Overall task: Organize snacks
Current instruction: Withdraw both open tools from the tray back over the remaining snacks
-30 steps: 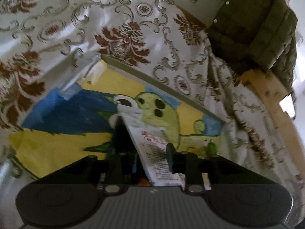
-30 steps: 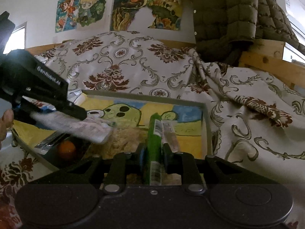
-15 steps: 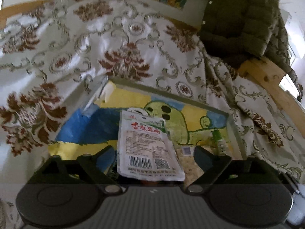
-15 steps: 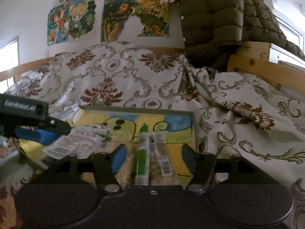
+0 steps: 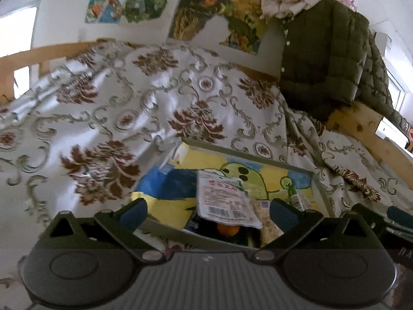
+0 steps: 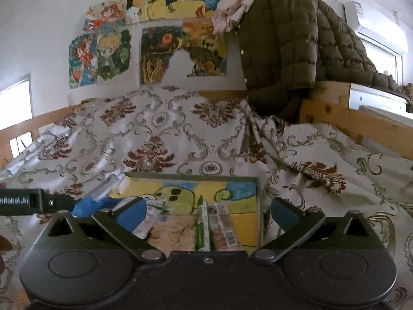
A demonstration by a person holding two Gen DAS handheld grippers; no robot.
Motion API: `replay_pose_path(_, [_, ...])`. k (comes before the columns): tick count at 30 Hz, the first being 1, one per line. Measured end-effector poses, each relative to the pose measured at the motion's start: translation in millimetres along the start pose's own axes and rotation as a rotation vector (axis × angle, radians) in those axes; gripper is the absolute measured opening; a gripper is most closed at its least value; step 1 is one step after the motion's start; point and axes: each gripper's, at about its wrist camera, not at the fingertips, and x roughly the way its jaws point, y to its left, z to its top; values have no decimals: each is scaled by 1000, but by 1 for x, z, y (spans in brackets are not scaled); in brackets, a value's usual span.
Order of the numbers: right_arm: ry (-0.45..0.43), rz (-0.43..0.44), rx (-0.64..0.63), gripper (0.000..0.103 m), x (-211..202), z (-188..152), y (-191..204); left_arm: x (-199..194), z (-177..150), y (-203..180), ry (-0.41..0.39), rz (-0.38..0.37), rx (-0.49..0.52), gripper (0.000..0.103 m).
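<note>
The left claw's arm [image 6: 31, 201] reads "nRobot.AI"; packet [image 5: 224, 202] print is illegible.

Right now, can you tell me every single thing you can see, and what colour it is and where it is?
tray: one, grey rim, painted yellow, blue and green inside, lying on the bed cover
white snack packet: one, white with red writing, in the tray's middle
green snack stick: one, green, right part of the tray
brown snack bars: clear wrappers, count unclear, right of the green stick
crumbly snack: one, beige, left of the green stick
orange ball: one, orange, under the white packet
bed cover: one, white with brown flowers
jacket: one, olive green, hanging on the wooden frame
pictures: several, colourful, on the wall
left gripper: black, blue pads, open
right gripper: black, blue pads, open
</note>
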Motion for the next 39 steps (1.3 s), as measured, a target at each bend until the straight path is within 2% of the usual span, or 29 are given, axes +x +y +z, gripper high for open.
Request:
replay_pose_path(8, [-10, -2, 34, 102, -48, -10, 13, -53, -20, 3, -73, 72, 53, 103])
replay_pose_path(14, [-19, -7, 41, 102, -86, -31, 23, -80, -42, 10, -63, 136, 53, 103])
replay_pose_path(28, [5, -42, 57, 102, -144, -68, 50, -139, -78, 30, -53, 148, 160, 103])
replay_pose_path(39, [101, -35, 52, 102, -157, -97, 70, -154, -104, 58, -5, 184, 200, 103])
